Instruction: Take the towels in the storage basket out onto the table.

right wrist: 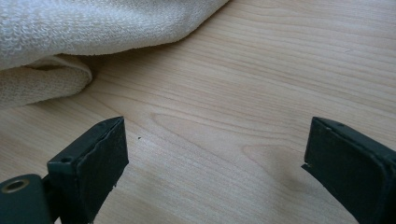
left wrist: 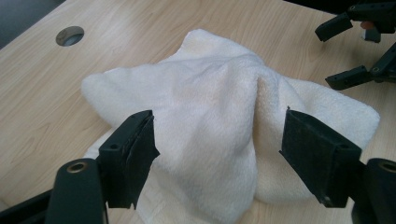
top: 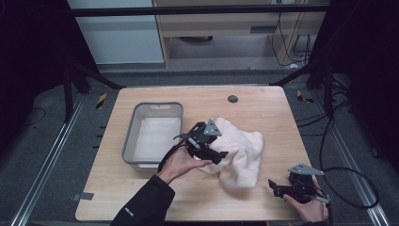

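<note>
Straddling towel (left wrist: 210, 130), left gripper (left wrist: 217, 156) spread wide

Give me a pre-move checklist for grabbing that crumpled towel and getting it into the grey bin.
1. Left claw open: ok, jaws spread wide.
2. Left claw lined up on the towel: ok, a raised fold sits between the jaws.
3. Right claw open: ok, nothing held.
4. Right claw on the towel: not ok, bare table between its jaws, towel edge ahead.
5. Grey bin free to receive: ok, nothing seen inside.
6. Towel clear of the bin: ok, it lies on the table beside it.
</note>
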Action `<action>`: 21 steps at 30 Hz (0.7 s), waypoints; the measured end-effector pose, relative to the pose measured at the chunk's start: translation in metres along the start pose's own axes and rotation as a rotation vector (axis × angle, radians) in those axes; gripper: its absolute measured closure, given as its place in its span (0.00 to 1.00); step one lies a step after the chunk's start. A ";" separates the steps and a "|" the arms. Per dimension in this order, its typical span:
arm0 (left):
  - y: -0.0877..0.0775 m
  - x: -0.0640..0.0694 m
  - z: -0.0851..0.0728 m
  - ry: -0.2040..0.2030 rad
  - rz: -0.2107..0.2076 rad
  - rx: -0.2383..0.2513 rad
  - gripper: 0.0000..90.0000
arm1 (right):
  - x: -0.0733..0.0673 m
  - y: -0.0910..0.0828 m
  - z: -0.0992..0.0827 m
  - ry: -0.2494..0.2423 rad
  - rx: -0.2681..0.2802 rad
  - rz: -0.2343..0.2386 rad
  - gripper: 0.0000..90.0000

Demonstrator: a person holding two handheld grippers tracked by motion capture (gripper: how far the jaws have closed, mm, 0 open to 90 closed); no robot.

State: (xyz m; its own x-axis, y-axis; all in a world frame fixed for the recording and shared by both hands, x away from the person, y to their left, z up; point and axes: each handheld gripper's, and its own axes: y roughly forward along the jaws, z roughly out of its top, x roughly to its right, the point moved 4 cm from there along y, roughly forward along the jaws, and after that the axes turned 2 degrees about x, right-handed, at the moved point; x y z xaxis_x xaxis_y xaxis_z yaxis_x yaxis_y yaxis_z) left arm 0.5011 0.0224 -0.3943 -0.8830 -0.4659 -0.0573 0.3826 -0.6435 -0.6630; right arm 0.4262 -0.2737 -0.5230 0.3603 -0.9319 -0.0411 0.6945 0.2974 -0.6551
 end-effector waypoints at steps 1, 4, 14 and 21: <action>-0.002 0.000 -0.002 -0.005 -0.002 0.005 0.28 | 0.000 0.000 0.000 0.001 0.000 0.000 0.07; -0.011 -0.002 -0.011 -0.015 0.015 0.024 0.28 | 0.000 0.000 0.000 0.001 0.001 -0.001 0.07; -0.041 -0.012 -0.050 -0.095 0.074 0.066 0.27 | -0.001 0.000 -0.001 0.004 0.004 -0.003 0.06; -0.063 -0.017 -0.075 -0.139 0.109 0.100 0.27 | 0.000 0.000 -0.002 0.003 0.004 -0.008 0.06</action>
State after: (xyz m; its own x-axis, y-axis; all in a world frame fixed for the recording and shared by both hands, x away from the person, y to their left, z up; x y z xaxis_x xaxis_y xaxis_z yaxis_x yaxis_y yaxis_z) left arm 0.4717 0.1165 -0.4073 -0.7913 -0.6112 -0.0169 0.5054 -0.6384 -0.5805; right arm 0.4246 -0.2738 -0.5243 0.3525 -0.9350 -0.0383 0.7000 0.2906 -0.6523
